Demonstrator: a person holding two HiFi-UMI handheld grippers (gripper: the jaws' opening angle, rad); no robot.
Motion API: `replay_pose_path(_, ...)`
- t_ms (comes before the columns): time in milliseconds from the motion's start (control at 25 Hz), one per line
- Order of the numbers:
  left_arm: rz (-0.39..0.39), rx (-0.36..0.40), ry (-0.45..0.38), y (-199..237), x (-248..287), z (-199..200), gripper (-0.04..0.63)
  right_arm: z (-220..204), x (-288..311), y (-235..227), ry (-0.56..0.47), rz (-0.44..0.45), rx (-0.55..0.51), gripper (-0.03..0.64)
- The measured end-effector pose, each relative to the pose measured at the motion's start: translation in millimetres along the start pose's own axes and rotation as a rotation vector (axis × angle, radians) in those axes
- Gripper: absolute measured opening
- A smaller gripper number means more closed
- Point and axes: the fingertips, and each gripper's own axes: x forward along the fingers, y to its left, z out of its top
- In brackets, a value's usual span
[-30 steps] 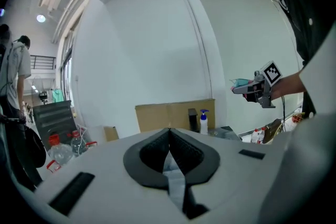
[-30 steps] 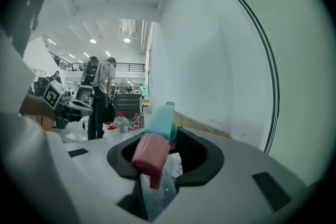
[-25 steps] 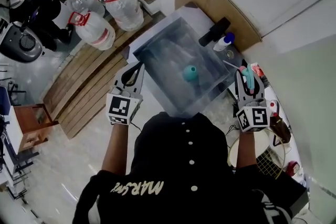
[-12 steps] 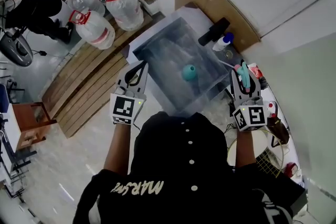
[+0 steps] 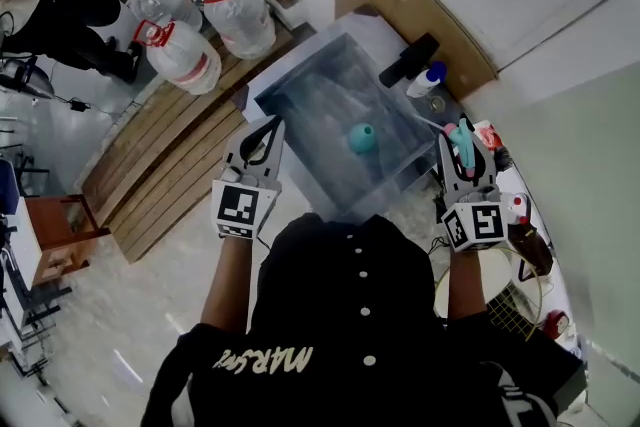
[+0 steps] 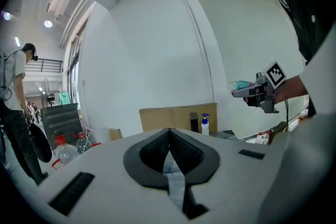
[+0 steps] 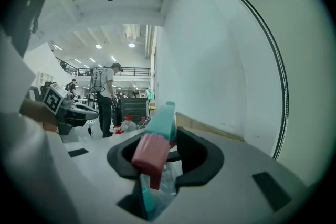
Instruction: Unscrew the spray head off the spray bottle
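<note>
Since the spray head (image 7: 156, 136) is being gripped between the jaws of the right hand-held gripper (image 5: 461, 151) while the teal bottle (image 5: 362, 138) is resting apart on the table (image 5: 300, 90), the unscrewing is being judged as done, and the carrying-off of the head is the step in hand. The head is being held out to the right of the bottle, well apart from it, with its thin tube reaching toward the table. The left hand-held gripper (image 6: 169, 136) is being held clenched on nothing, beside the table's left edge. Next, a free spot is being called for, where the head is to be lowered and the right jaws eased apart.
</note>
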Motion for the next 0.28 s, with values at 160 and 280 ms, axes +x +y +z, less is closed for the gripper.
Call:
replay_pose_path(160,-0.001,-0.009,0.003,-0.1,-1.2,-1.8,0.025,0.8,1.7,3.2,0.001,0.006,-0.005,0.147)
replay_pose_path(280,0.003,-0.017,0.005,0.6,-1.4,-3.3,0.025,1.1,3.6,3.7,0.0,0.008,-0.007,0.147)
